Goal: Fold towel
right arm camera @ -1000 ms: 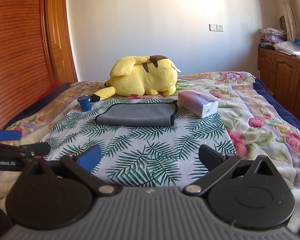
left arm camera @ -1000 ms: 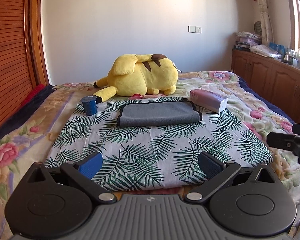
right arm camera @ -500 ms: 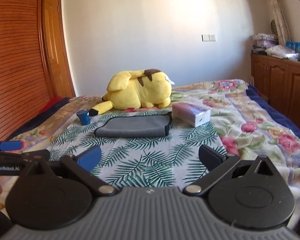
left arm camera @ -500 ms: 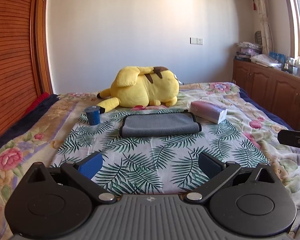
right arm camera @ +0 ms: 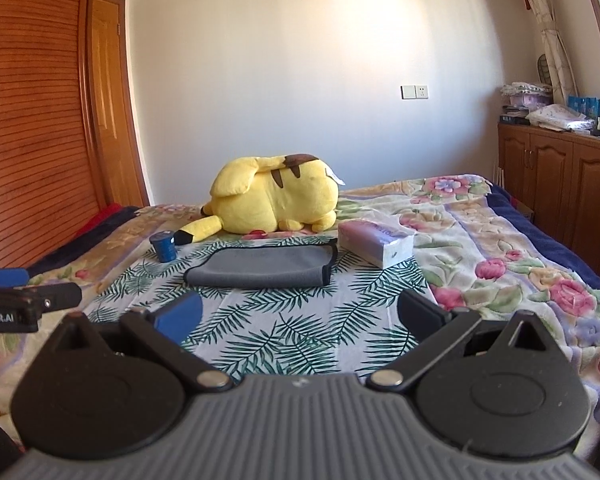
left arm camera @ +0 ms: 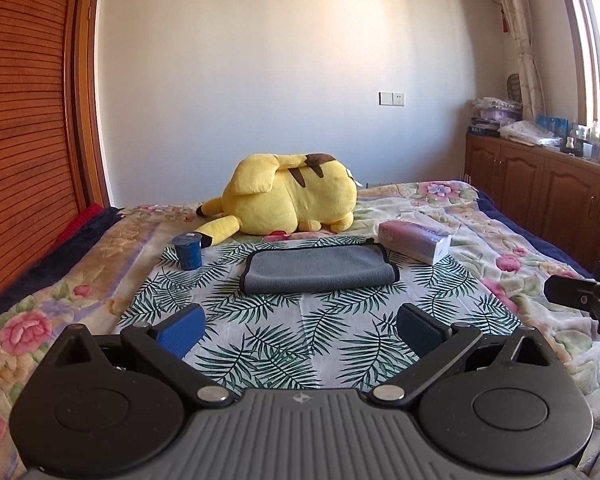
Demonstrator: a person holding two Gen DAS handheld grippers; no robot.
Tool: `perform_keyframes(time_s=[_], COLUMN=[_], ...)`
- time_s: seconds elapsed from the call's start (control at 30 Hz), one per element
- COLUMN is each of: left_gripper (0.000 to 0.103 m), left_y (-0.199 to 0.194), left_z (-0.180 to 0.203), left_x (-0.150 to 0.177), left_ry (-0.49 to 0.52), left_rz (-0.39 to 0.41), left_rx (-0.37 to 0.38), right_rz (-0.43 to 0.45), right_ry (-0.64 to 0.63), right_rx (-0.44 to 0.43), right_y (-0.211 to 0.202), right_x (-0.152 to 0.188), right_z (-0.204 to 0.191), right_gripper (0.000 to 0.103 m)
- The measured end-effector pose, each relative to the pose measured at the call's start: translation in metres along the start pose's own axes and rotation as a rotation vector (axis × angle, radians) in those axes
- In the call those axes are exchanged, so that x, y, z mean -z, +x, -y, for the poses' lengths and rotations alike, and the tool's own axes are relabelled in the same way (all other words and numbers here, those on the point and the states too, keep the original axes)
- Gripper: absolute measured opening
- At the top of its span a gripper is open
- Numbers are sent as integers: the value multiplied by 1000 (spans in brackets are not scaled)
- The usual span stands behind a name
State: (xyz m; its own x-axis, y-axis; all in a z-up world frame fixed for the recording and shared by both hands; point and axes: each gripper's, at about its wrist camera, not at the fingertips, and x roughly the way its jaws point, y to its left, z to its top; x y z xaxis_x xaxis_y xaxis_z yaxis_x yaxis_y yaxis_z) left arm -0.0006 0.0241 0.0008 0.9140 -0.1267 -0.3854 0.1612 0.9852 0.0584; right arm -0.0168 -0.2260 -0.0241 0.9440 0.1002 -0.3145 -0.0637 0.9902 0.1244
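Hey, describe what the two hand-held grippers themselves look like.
Both match: a ribbed grey body, two round black discs, black linkage arms with silver pivots. Left hand-held gripper and right hand-held gripper have blue finger pads. White "Robot.AI" lettering marks the left one's side.

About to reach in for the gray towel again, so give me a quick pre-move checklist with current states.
1. Left gripper open and empty: ok, jaws spread wide.
2. Right gripper open and empty: ok, jaws spread wide.
3. Gray towel in view and free: ok, it lies folded in half on the palm-leaf cloth, nothing on it.
4. Path to the towel: ok, only bare cloth between both grippers and its near edge.
5. Neighbours apart from the towel: blue cup ok; tissue pack cannot tell, it sits close to the towel's far right corner.
6. Fold neatness, edges aligned: cannot tell from this low angle.
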Motion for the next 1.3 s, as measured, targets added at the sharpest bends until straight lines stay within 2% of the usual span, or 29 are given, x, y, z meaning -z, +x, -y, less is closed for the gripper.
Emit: perform_keyframes(time_s=[0.37,1.3], left_gripper=[87,87], left_y=[-3,-3], left_z=[1,-3], left_x=[1,3], left_ry=[-1,-7], left_rz=[16,21], left_rx=[-6,-21], right_rz=[38,50], right_ry=[-20,-21], right_rx=[7,7], right_y=[-5,-7], right_x=[-1,-3], right_z=[0,1], right_gripper=[103,103])
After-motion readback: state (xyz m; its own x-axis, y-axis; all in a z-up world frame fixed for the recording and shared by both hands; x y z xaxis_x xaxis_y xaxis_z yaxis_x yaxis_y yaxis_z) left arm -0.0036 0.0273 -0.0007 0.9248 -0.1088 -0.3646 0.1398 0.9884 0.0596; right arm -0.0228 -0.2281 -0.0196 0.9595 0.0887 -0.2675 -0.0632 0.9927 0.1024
